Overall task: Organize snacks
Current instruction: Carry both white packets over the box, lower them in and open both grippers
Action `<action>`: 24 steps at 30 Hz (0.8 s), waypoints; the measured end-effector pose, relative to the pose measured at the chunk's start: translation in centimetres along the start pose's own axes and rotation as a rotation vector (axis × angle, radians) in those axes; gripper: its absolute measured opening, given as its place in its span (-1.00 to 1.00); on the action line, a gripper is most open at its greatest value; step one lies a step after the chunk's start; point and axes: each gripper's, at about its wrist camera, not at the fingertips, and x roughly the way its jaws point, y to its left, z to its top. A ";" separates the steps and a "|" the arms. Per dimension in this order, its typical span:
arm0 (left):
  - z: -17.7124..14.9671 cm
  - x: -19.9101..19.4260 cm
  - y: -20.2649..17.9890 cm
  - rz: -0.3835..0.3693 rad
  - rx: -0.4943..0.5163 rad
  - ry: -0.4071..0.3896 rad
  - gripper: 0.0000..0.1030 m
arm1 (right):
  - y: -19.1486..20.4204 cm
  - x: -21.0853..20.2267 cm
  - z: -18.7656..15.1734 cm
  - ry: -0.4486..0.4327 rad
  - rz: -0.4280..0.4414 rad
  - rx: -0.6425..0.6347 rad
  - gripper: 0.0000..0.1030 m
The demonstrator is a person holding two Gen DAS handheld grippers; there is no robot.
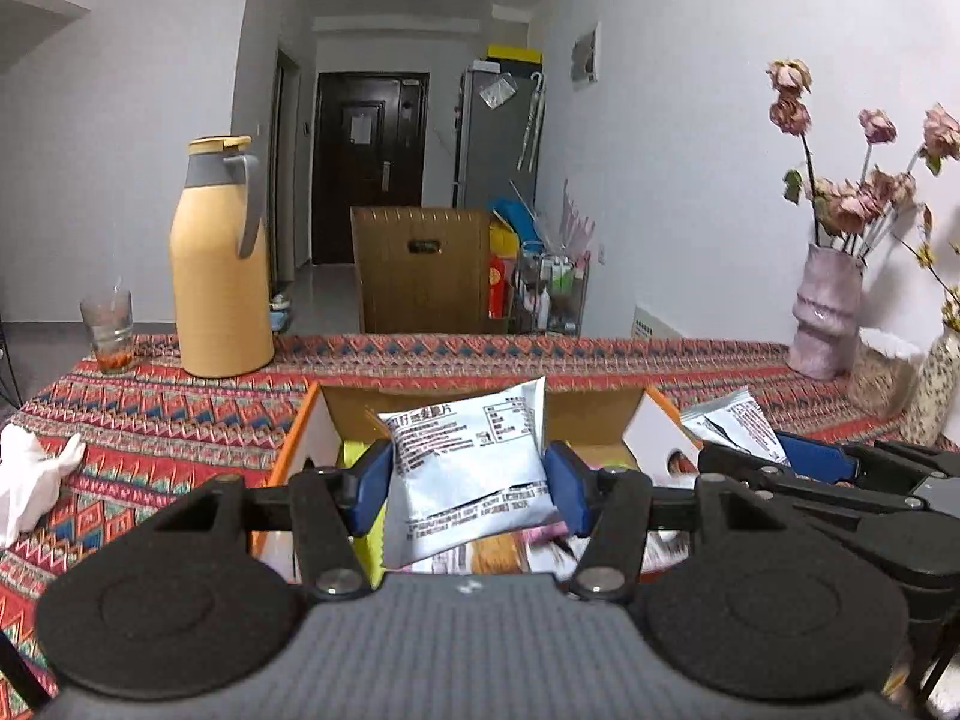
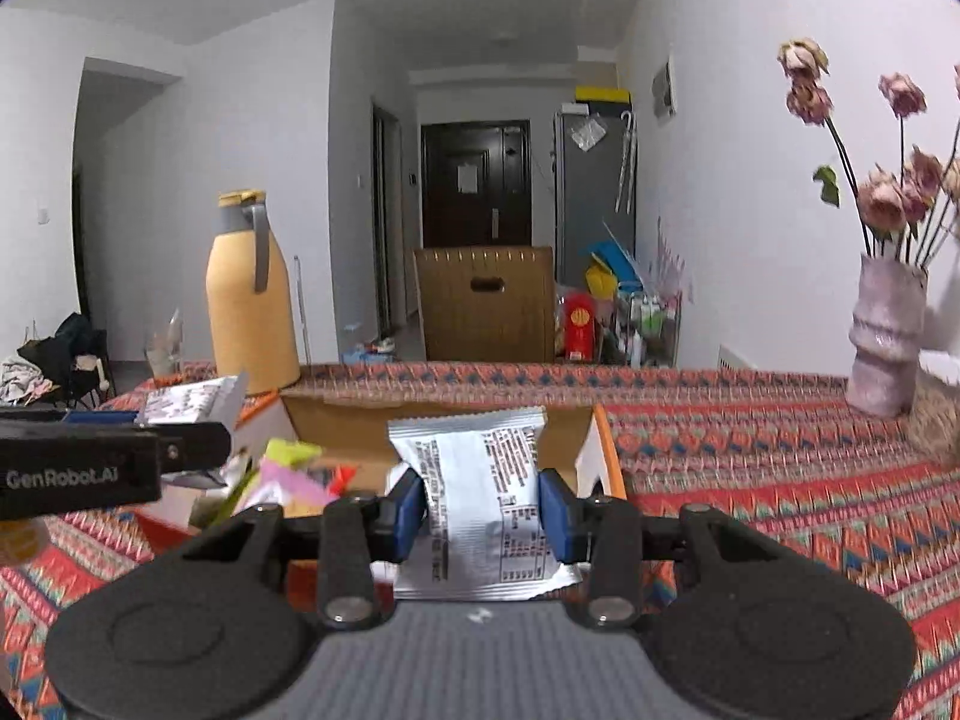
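Left wrist view: the left claw (image 1: 468, 483) pinches a silver packet (image 1: 471, 468) between its blue pads, held above an open box (image 1: 300, 438) on the patterned bench (image 1: 180, 408). More bright wrappers (image 1: 510, 552) lie in the box below it. At the right edge the right claw (image 1: 774, 450) pinches a second packet (image 1: 729, 420), also over the box. A yellow flask (image 1: 219, 264), a glass (image 1: 111, 330) and a vase (image 1: 825, 312) stand further back on the bench.

Right wrist view: the right claw (image 2: 480, 507) is pressed onto its own silver packet (image 2: 480, 498), clear of the box (image 2: 594, 450). The left claw's black body (image 2: 90, 462) enters from the left with its packet (image 2: 192, 402) above the box, where loose wrappers (image 2: 282, 480) remain.

By my reading, sorting is in its early to middle stretch: two packets are lifted out, neither is set down anywhere yet, and several snacks are left in the box.
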 end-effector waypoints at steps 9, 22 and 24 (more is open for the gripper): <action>1.8 3.7 1.3 0.020 -0.056 -0.025 0.09 | 0.4 4.6 2.1 -0.004 -0.011 0.017 -0.22; -0.6 7.3 2.6 0.038 -0.068 0.004 0.10 | -0.2 8.7 0.0 0.037 0.000 0.041 -0.22; -0.7 7.4 2.6 0.034 -0.069 0.007 0.11 | -0.1 9.0 -0.3 0.051 0.001 0.036 -0.22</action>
